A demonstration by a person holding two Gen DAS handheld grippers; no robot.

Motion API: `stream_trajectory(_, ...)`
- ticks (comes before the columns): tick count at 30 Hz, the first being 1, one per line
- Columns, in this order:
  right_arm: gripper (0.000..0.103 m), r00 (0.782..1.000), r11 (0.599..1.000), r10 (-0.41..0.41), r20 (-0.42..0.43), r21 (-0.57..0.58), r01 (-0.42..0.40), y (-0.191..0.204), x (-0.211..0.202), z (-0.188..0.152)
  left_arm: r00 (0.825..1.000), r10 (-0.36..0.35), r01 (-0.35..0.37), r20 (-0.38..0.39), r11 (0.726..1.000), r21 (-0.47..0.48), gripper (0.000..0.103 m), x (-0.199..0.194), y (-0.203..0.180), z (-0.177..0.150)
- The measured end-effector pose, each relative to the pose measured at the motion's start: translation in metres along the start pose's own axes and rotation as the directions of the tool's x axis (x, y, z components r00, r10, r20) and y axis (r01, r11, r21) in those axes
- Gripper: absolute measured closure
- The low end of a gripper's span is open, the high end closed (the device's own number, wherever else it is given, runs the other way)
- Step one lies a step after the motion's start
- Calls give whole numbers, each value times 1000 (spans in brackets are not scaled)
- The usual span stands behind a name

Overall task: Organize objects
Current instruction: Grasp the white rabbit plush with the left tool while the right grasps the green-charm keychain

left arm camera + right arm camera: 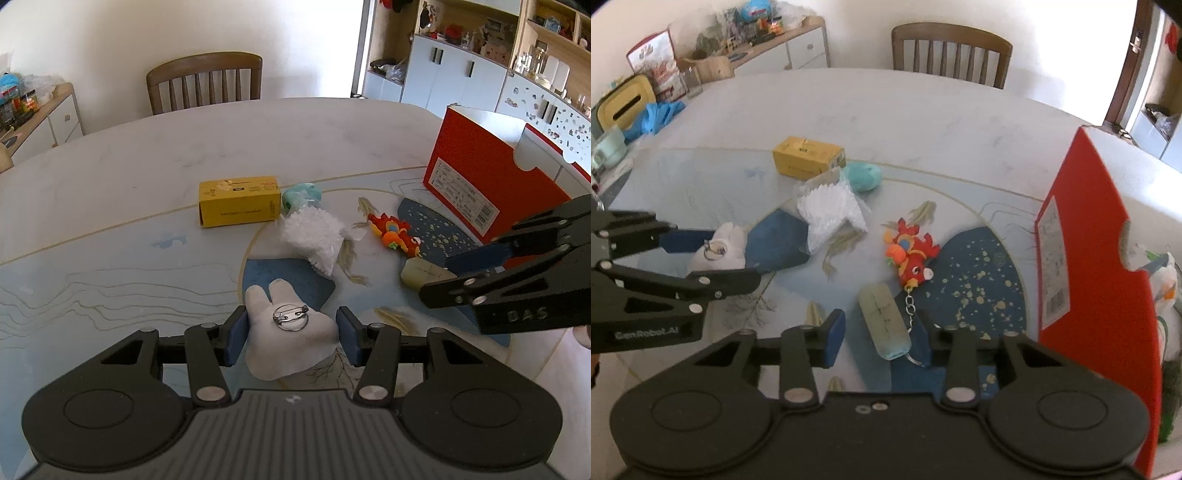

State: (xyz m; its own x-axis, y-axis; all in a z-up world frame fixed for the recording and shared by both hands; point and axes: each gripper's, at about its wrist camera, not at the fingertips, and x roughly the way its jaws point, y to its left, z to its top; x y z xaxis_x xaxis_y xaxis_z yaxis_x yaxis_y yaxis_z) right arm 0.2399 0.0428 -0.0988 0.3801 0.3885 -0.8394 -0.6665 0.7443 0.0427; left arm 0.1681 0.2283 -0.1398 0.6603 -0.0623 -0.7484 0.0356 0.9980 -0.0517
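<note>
My left gripper [291, 338] is open, its blue pads on either side of a white plush rabbit badge [291, 341] with a metal pin on its back; the left pad is close, the right apart. The badge also shows in the right wrist view [720, 251]. My right gripper [882, 334] is open around a pale green roll [884, 321], also seen in the left wrist view [424, 275]. A red fish keychain [912, 258], a white crumpled wrap [831, 214], a teal plush [862, 176] and a yellow box [807, 157] lie on the table.
An open red box [1097, 280] stands at the right with plush toys inside. The patterned table top [129, 258] reaches back to a wooden chair [205, 85]. A sideboard with clutter [738, 44] stands at the far left; shelves [480, 55] at the right.
</note>
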Motion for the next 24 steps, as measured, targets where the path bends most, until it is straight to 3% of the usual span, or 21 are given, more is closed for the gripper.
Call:
stream_trajectory(3, 79, 1000, 1000, -22, -8, -23, 21, 3, 3, -1, 1000, -1, 1, -3, 1000, 4, 52, 0, -2, 0)
stream_trajectory(12, 83, 1000, 1000, -13, 23, -20, 14, 1, -13, -3, 1000, 10, -10, -12, 1000, 23, 52, -10, -15, 5)
stream_trajectory(24, 83, 992, 998, 52, 117, 18, -54, -14, -78, -10, 1000, -21, 20, 11, 998, 63, 52, -43, -57, 25)
